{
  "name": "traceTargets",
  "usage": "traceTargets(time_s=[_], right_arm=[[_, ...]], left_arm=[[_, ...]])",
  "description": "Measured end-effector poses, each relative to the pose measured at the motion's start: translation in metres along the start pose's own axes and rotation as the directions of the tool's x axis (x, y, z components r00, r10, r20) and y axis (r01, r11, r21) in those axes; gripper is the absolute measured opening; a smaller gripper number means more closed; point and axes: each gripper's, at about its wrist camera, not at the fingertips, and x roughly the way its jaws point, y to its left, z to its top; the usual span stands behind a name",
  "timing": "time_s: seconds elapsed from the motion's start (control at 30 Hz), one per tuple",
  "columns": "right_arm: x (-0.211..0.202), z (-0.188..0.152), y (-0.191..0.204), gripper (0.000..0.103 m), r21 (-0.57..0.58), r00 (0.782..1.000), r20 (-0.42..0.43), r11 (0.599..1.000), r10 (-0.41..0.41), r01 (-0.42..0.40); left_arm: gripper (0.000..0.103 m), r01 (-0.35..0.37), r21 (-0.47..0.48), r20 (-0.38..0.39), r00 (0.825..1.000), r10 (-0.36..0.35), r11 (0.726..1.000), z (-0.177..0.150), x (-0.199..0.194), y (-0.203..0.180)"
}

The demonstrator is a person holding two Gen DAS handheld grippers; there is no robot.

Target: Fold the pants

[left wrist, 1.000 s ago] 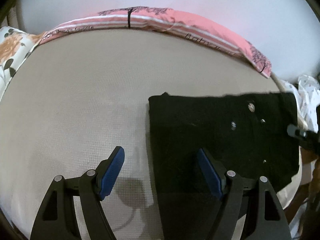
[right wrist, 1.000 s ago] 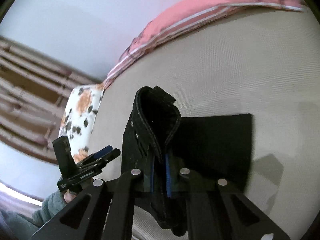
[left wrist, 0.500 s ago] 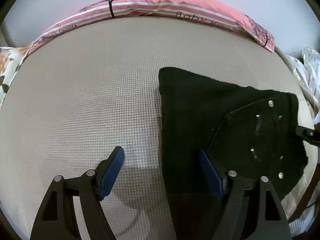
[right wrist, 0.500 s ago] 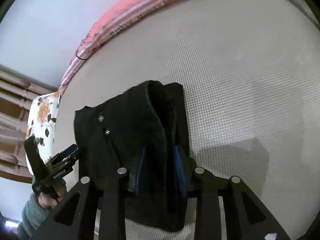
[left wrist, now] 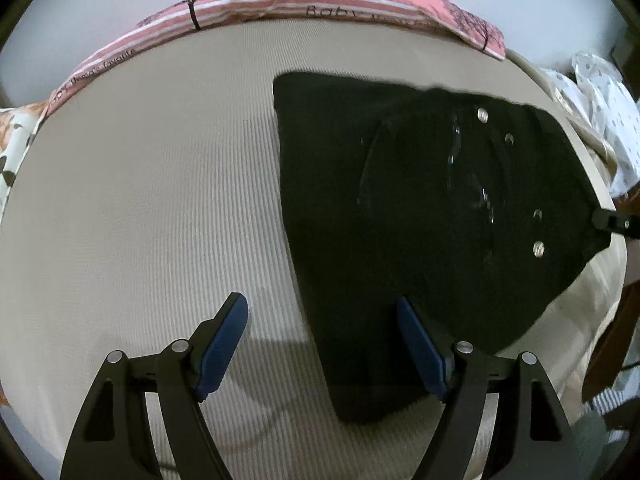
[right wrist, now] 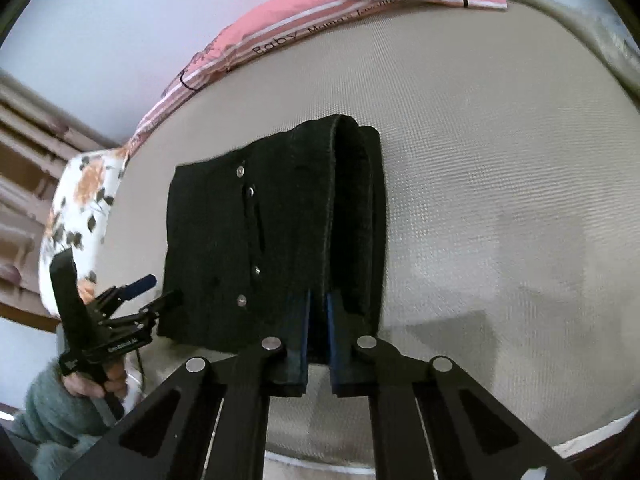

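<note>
Right wrist view shows my right gripper (right wrist: pixel 318 320) pinching the waistband edge of the black pants (right wrist: pixel 248 240), which lie folded on the beige mattress (right wrist: pixel 500 160). My left gripper (left wrist: pixel 320 344) hangs spread, holding nothing. The denim looks thick, fairly heavy and floppy, so I'd take hold at stiff seams or corners.

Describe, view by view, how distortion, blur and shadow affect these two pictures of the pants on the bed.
Left wrist view: fisheye bends the pink pillow into an arc; the black pants are slightly motion-smeared along their far edge; the left gripper casts a soft shadow on the mattress. Right wrist view: the right gripper is sharp, the left margin blurred.
</note>
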Motion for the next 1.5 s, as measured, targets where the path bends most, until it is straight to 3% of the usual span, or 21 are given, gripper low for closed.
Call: traceTargets(time_s=[0.13,0.3,0.57,0.63,0.77,1.03,1.17,1.23,1.5], right_arm=[[0.02,-0.01,-0.013,0.007,0.021,0.999,-0.024,0.999,-0.027,0.028],[0.018,-0.007,-0.014,0.008,0.015,0.999,-0.035,0.999,-0.034,0.035],[0.009,0.003,-0.013,0.033,0.046,0.998,-0.009,0.997,-0.062,0.062],[0.005,0.007,-0.012,0.034,0.036,0.998,0.006,0.997,-0.068,0.068],[0.002,0.016,-0.008,0.052,0.013,0.995,0.034,0.995,-0.095,0.094],[0.019,0.034,-0.007,0.058,-0.029,0.998,0.007,0.997,-0.065,0.065],[0.03,0.038,-0.015,0.061,-0.031,0.999,-0.028,0.999,-0.04,0.039],[0.035,0.038,-0.02,0.062,-0.031,0.999,-0.041,0.999,-0.033,0.032],[0.043,0.041,-0.031,0.064,-0.017,0.997,-0.068,0.999,0.031,-0.032]], left_arm=[[0.078,0.003,0.005,0.002,1.0,-0.003,1.0,-0.013,0.003,0.003],[0.078,-0.007,-0.009,-0.002,1.0,0.007,1.0,-0.006,0.002,0.005],[0.078,-0.092,-0.011,0.065,0.994,0.093,0.996,0.0,-0.018,-0.004],[0.078,-0.124,0.001,0.086,0.989,0.123,0.992,0.001,-0.023,-0.008],[0.078,-0.15,-0.004,0.1,0.984,0.15,0.989,0.001,-0.026,-0.008],[0.078,-0.162,-0.025,0.094,0.982,0.164,0.986,0.01,-0.02,-0.003],[0.078,-0.136,-0.038,0.075,0.987,0.139,0.99,0.016,-0.013,0.003],[0.078,-0.084,-0.068,0.046,0.995,0.087,0.994,0.018,-0.006,0.012],[0.078,0.052,-0.158,0.013,0.999,-0.051,0.986,0.022,0.004,0.037]])
